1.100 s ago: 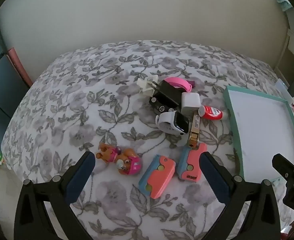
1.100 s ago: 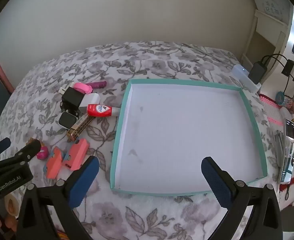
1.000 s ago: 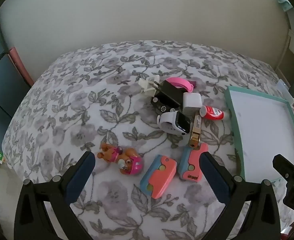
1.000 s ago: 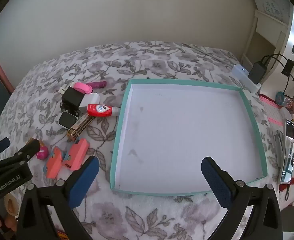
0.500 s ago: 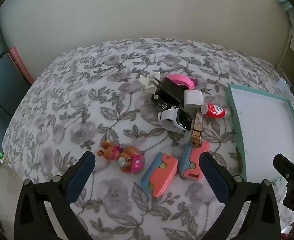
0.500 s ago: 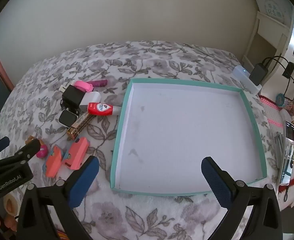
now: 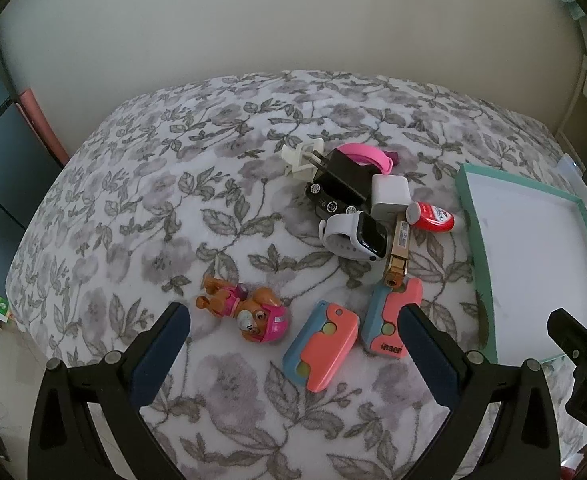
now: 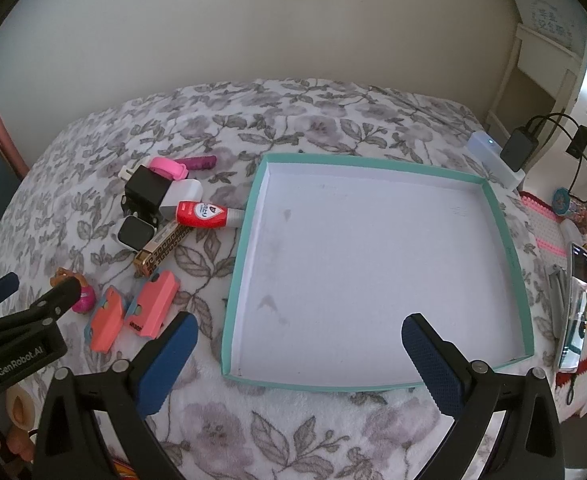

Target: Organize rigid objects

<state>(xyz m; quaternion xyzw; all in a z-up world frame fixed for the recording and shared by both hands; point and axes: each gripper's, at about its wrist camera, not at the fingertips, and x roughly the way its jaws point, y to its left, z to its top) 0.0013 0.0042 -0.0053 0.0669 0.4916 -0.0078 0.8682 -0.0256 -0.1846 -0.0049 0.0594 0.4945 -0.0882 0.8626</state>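
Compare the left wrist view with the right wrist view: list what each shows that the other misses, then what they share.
Only the left wrist view shows the whole toy pup and the white watch band. Only the right wrist view shows the whole teal tray, the phone and the plugged-in charger beyond the bed's edge. Both show the two coral cases, the red bottle, the gold bar and both open grippers, left and right.

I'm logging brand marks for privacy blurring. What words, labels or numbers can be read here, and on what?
"GenRobot.AI": on the body of the left gripper, seen from the right wrist.
"DA": cut off at the frame edge, on the right gripper body, seen from the left wrist.
"inaer", roughly: on the right-hand coral case.
Red bottle label: too blurred.
Gold box: pattern only.
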